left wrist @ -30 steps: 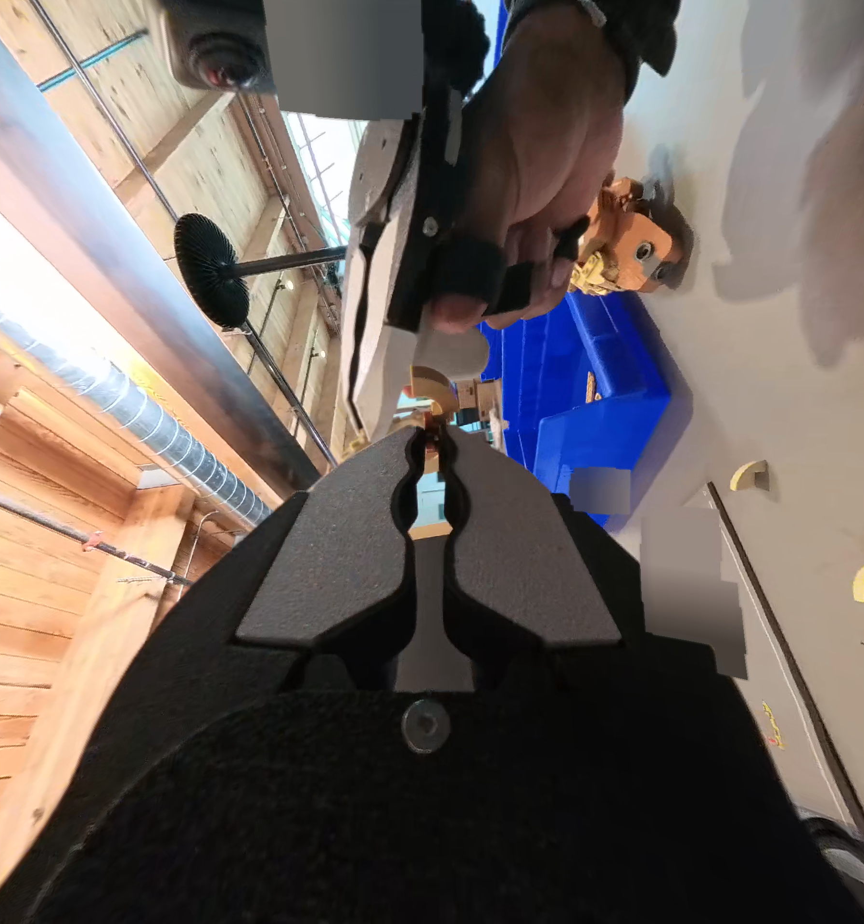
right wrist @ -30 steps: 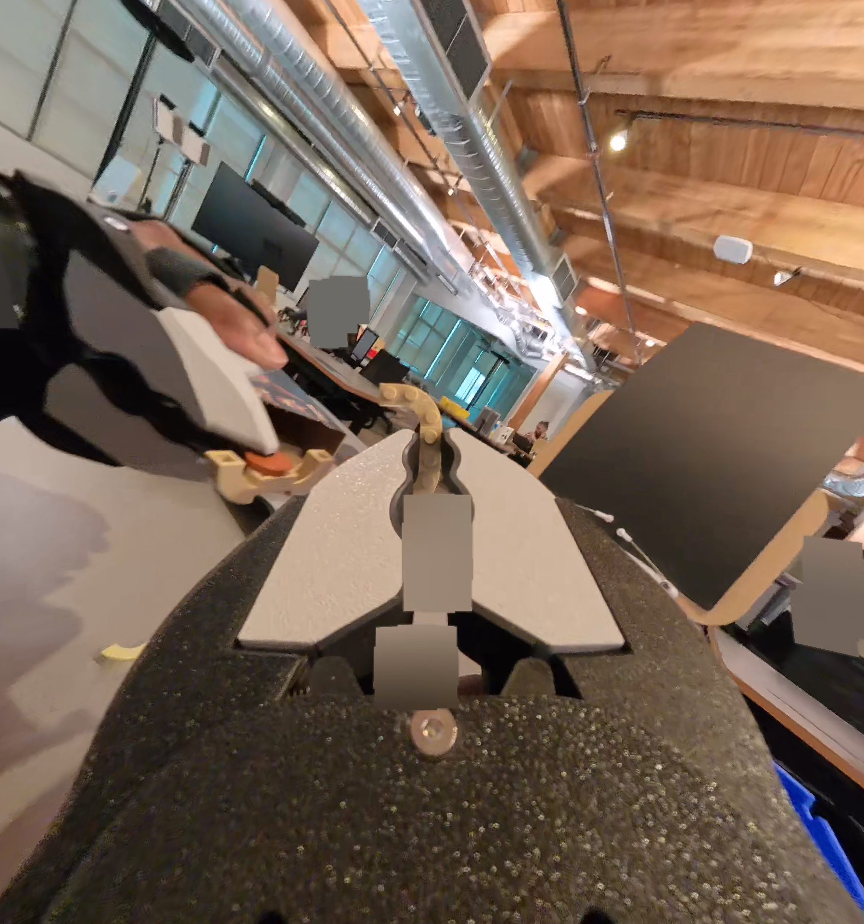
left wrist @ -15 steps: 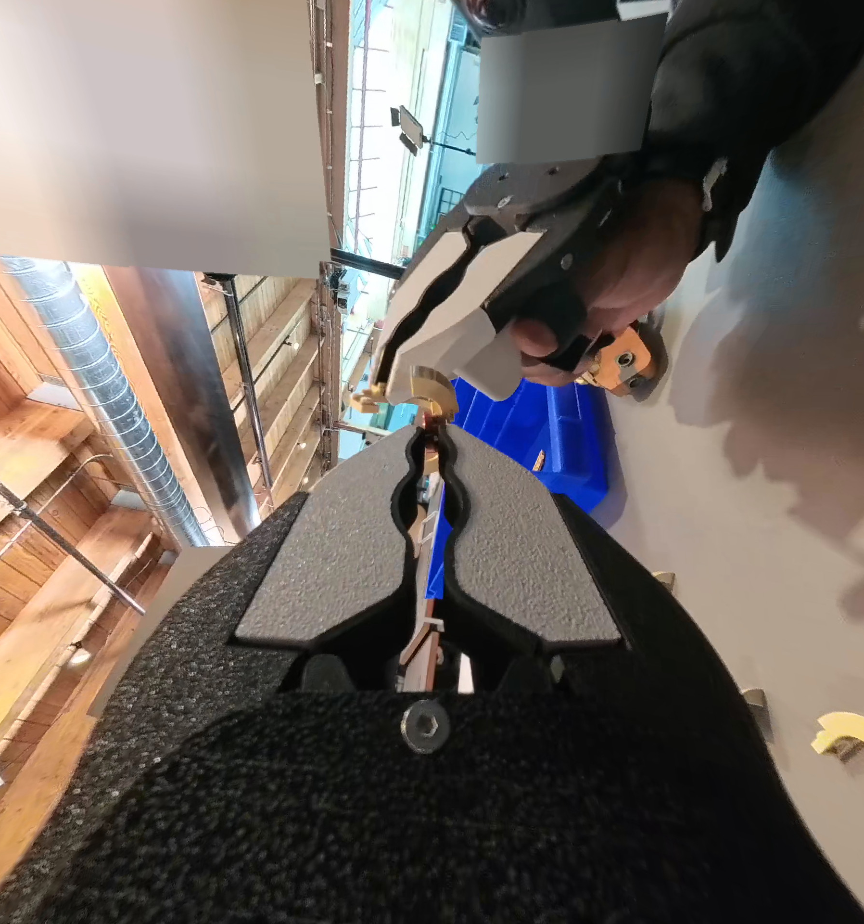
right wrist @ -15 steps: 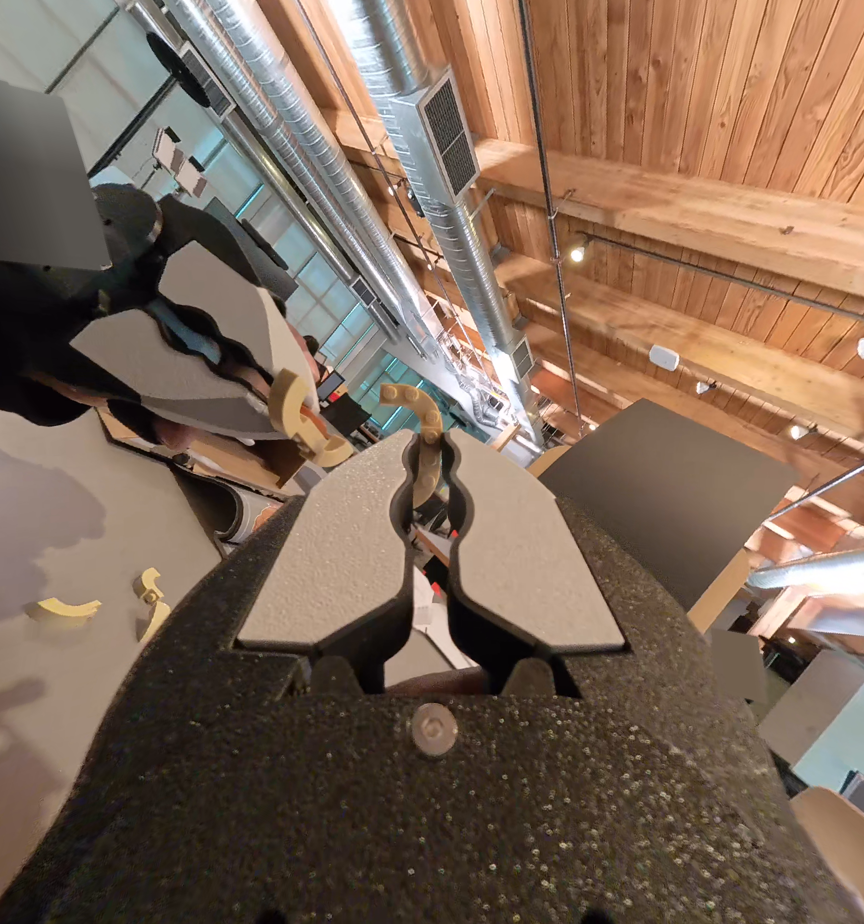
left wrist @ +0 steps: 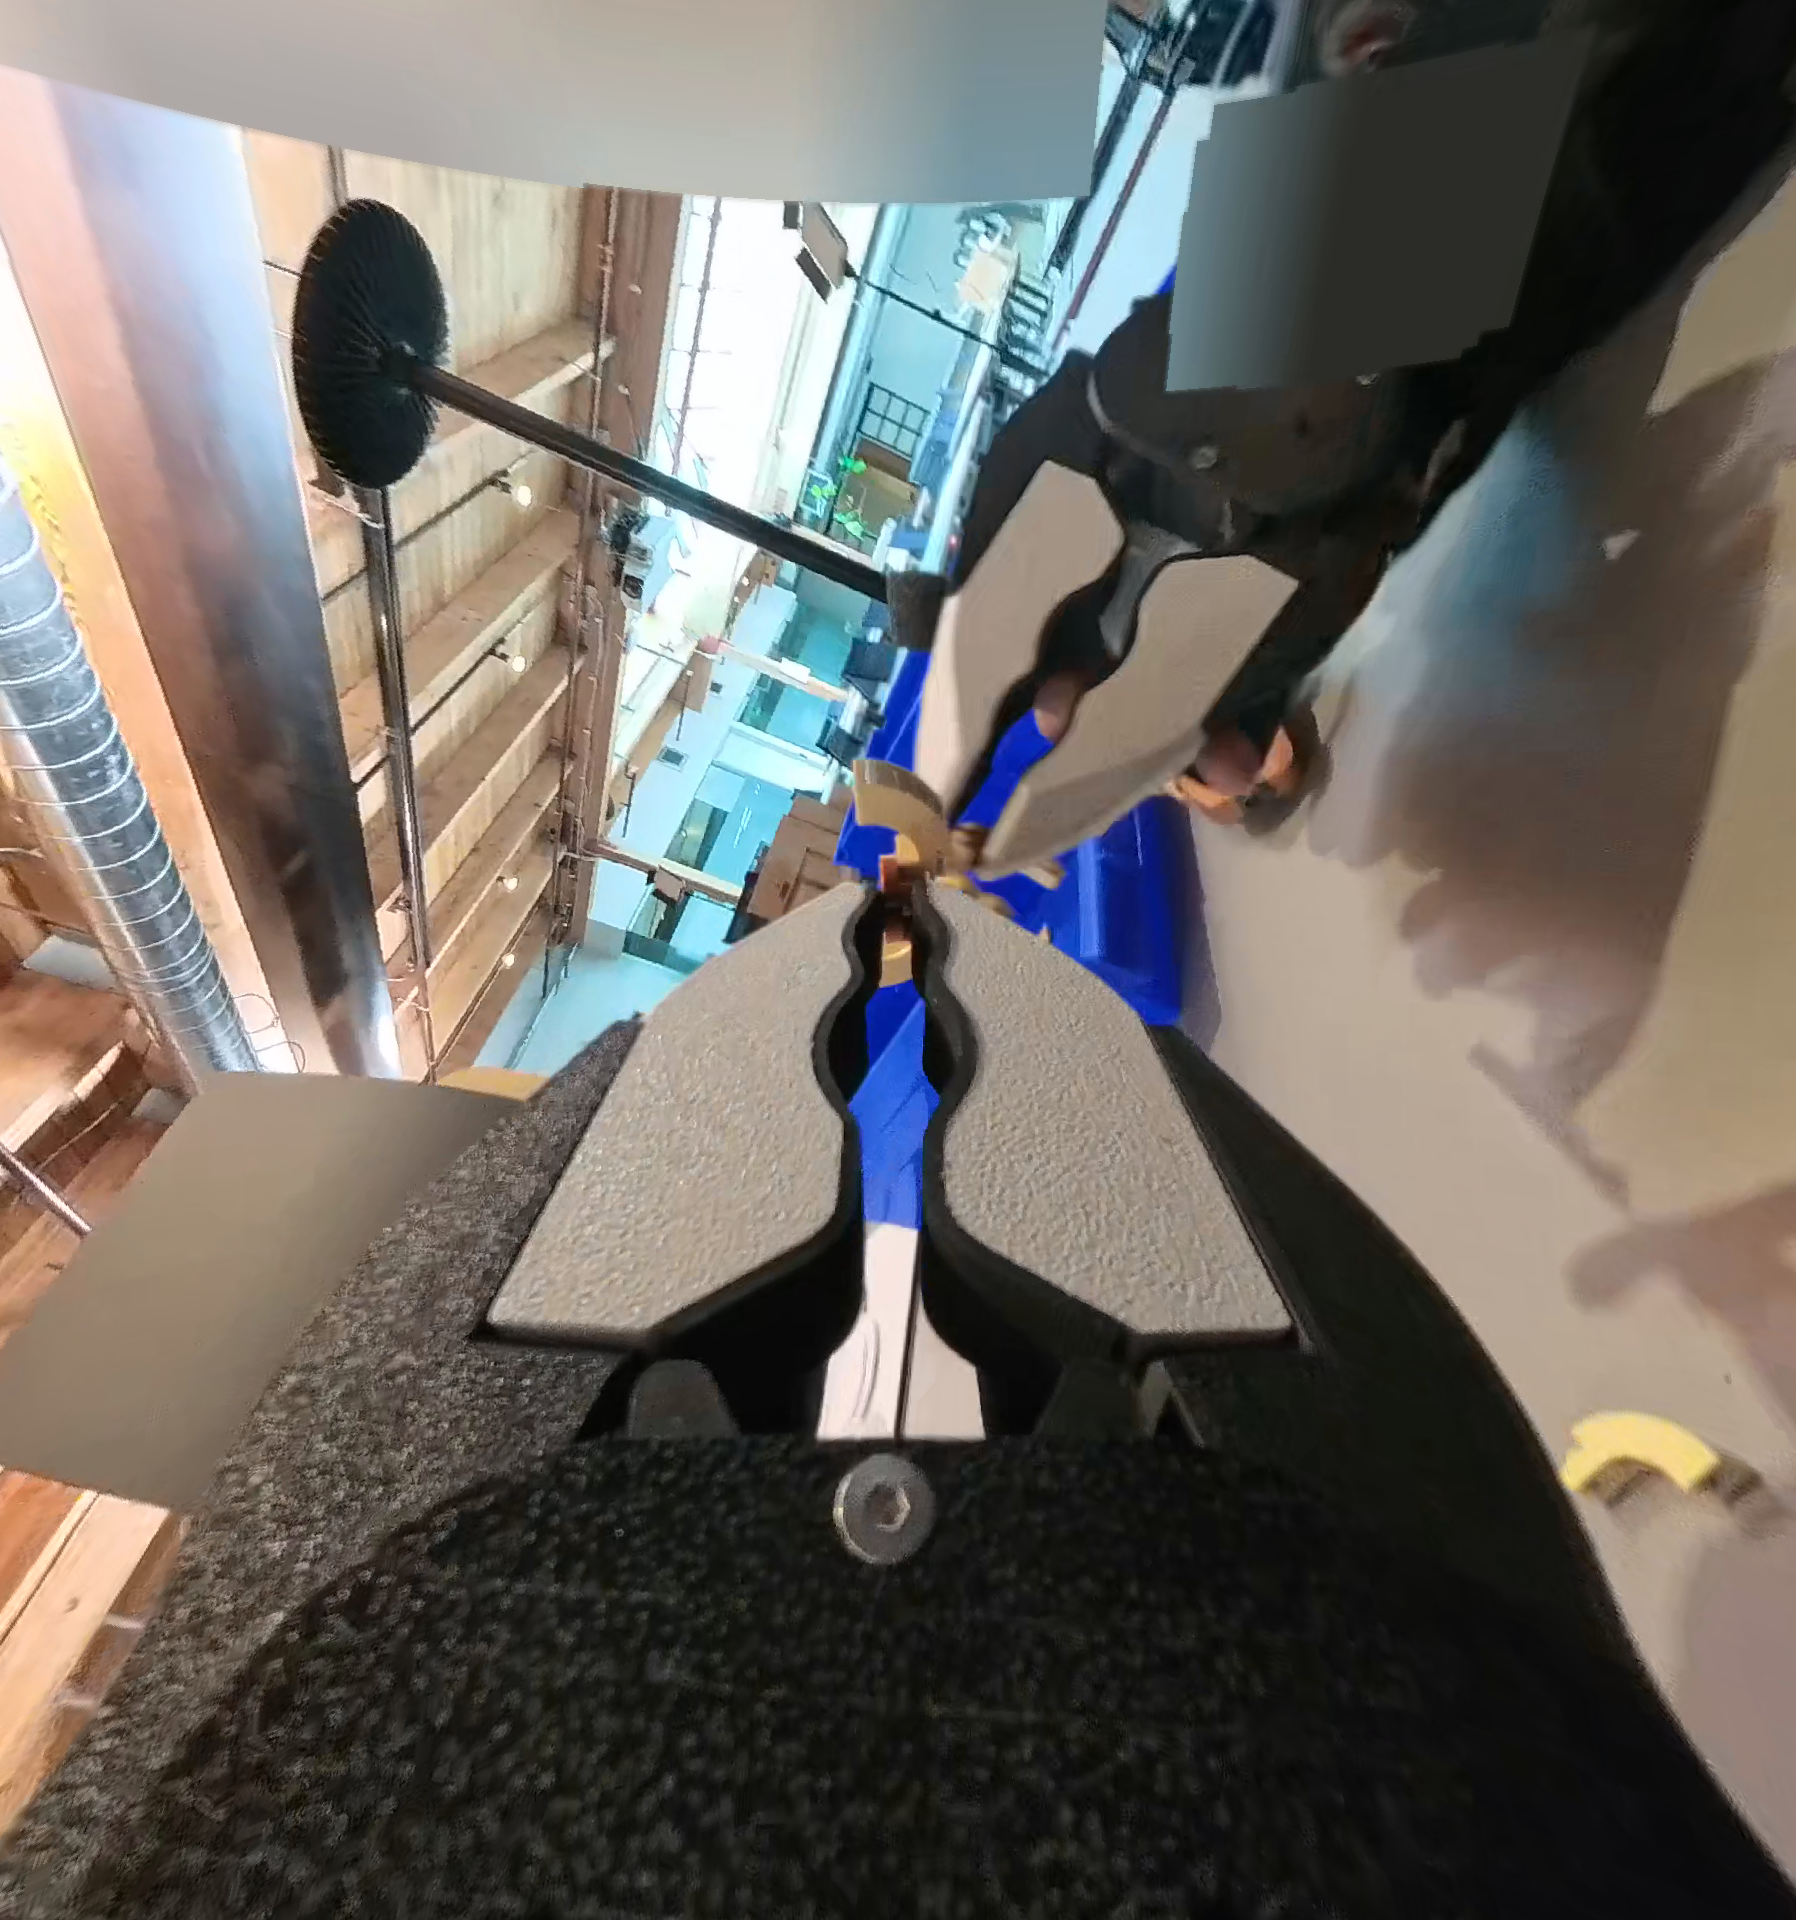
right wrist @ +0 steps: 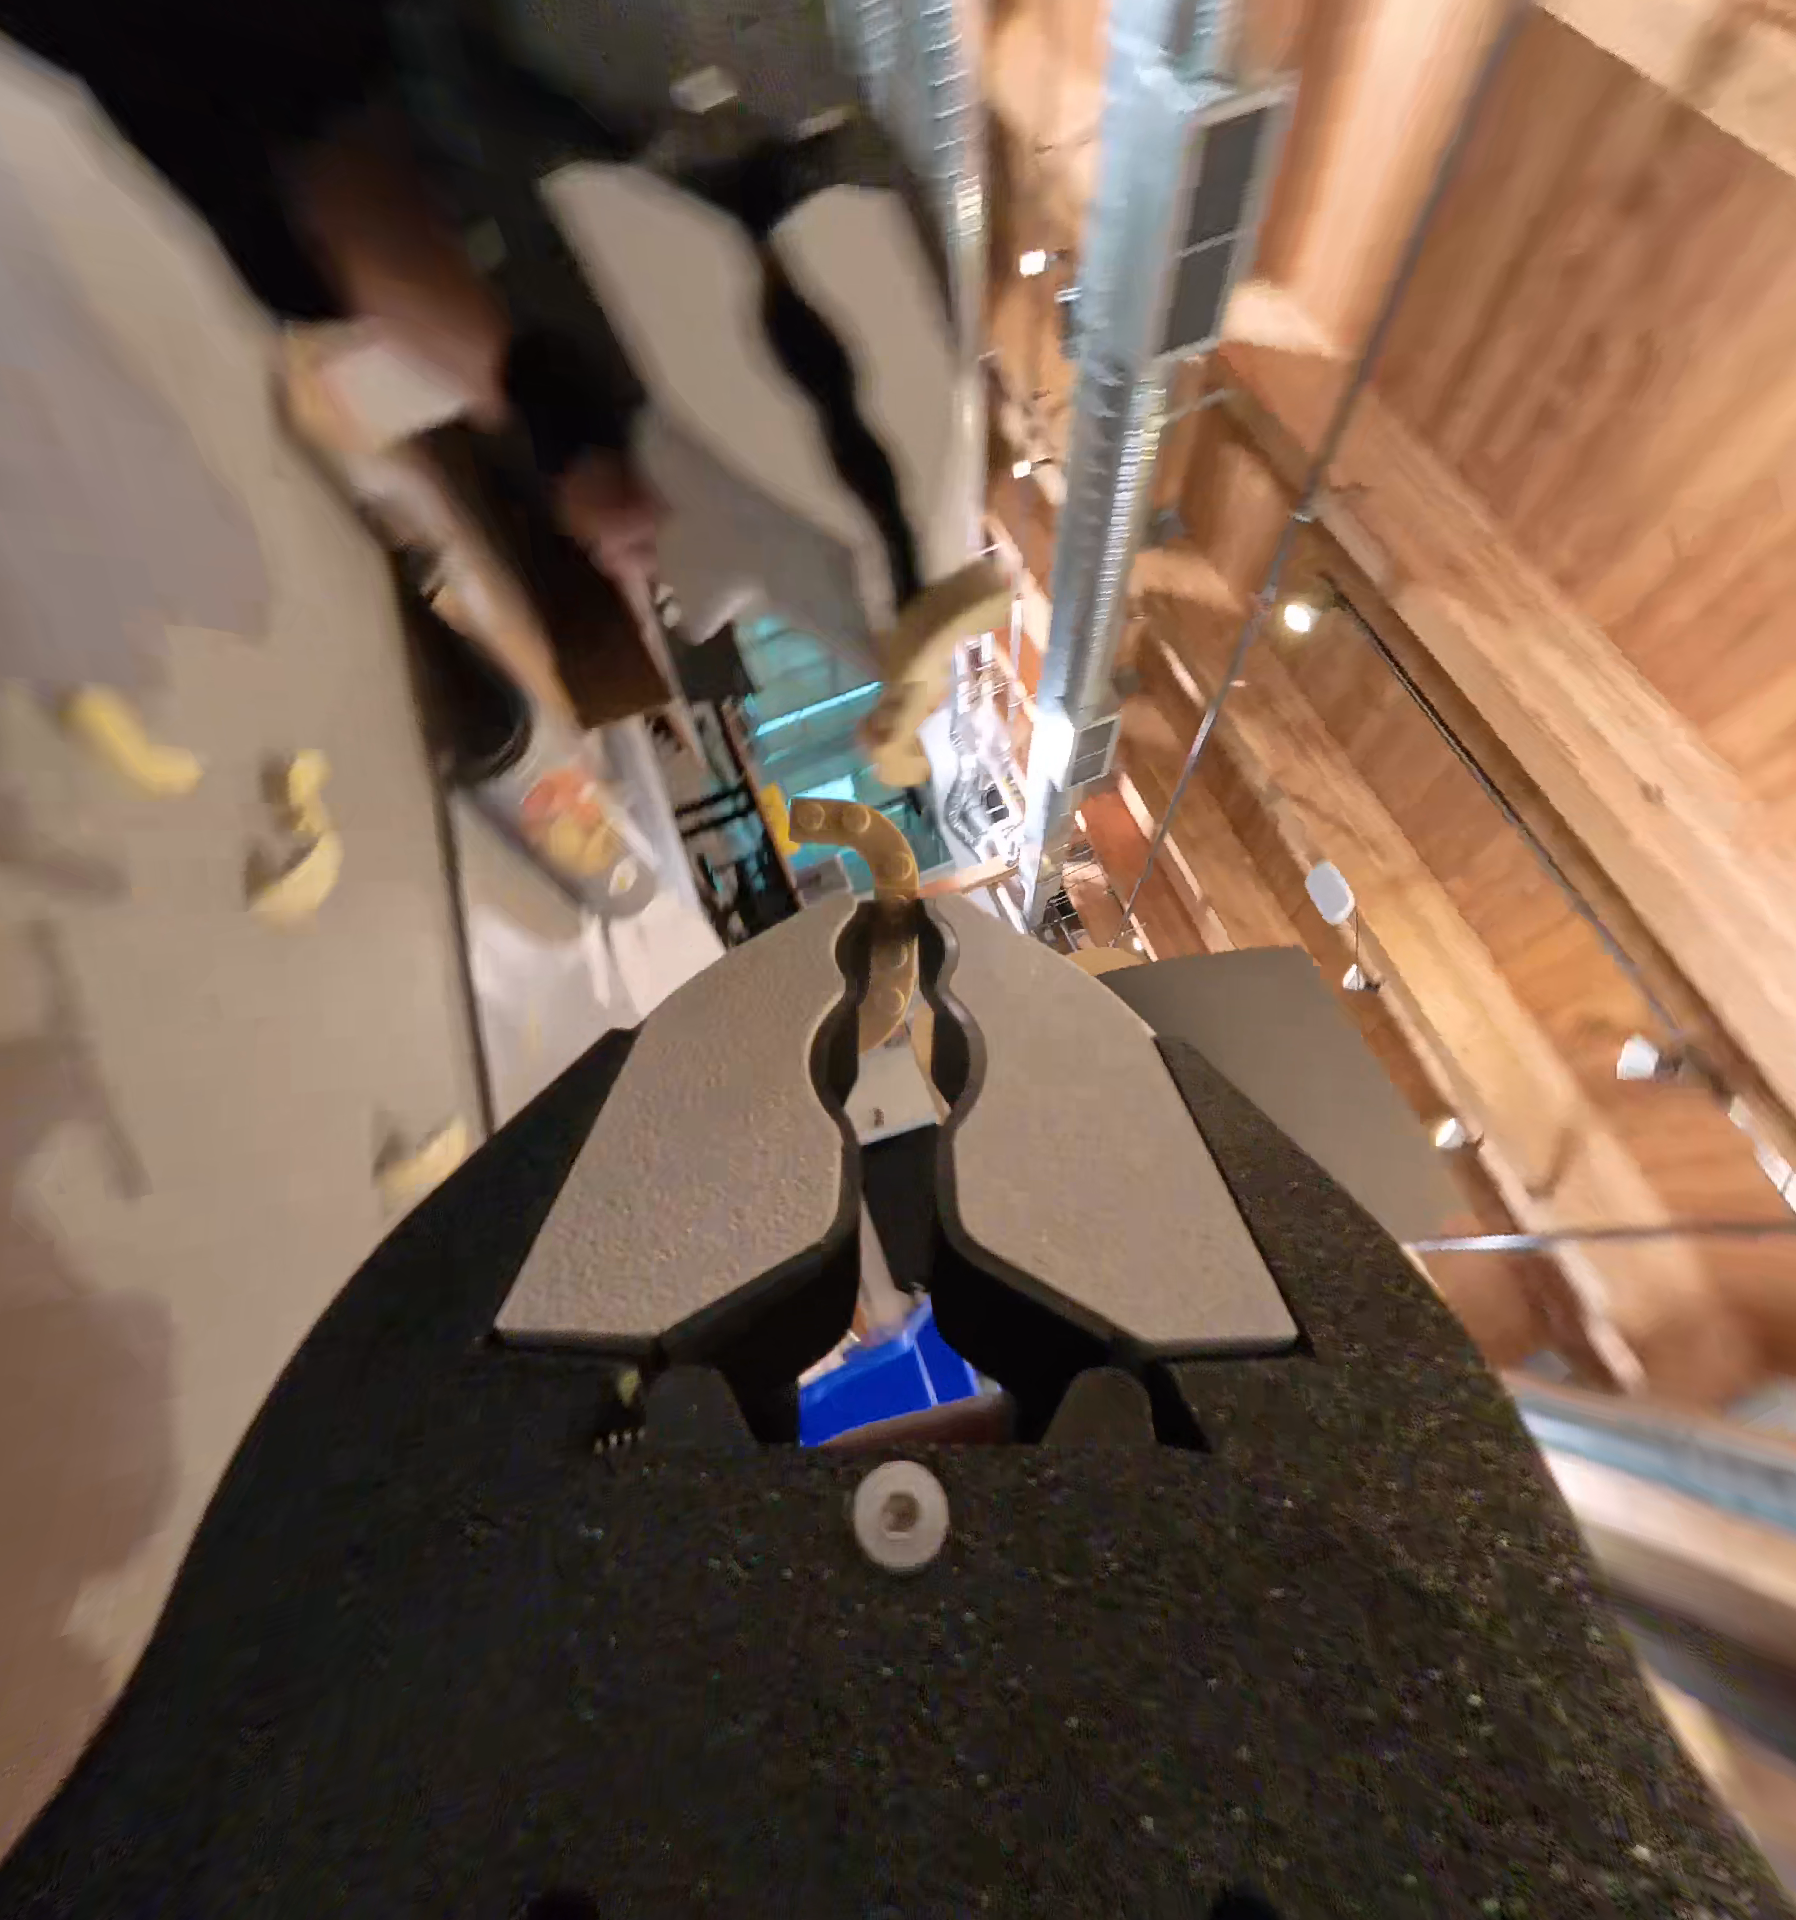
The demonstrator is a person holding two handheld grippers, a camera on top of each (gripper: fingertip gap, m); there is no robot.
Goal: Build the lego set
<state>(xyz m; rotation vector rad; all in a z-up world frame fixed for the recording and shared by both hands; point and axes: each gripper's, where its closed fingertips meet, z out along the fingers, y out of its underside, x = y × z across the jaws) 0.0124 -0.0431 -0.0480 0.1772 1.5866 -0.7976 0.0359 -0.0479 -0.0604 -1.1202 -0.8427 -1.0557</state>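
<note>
- The left gripper (left wrist: 899,914) is lifted off the grey table (left wrist: 1496,935) and tilted; its fingers are closed on a small tan curved piece (left wrist: 896,831), pinched right at the tips, with the arc sticking out ahead of them.
- Behind those tips sits a blue bin (left wrist: 1112,914) on the table, and a pale yellow arc piece (left wrist: 1637,1449) lies apart on the table to the right.
- The right gripper (right wrist: 889,914) also hangs in the air, its fingers clamped on a tan studded curved plate (right wrist: 868,842) that runs up between the tips and bends off to the left.
- The two grippers face each other closely, their held pieces near one another; whether the pieces touch I cannot tell.
- More yellow curved pieces (right wrist: 296,842) lie blurred on the table at the left of the right wrist view.
</note>
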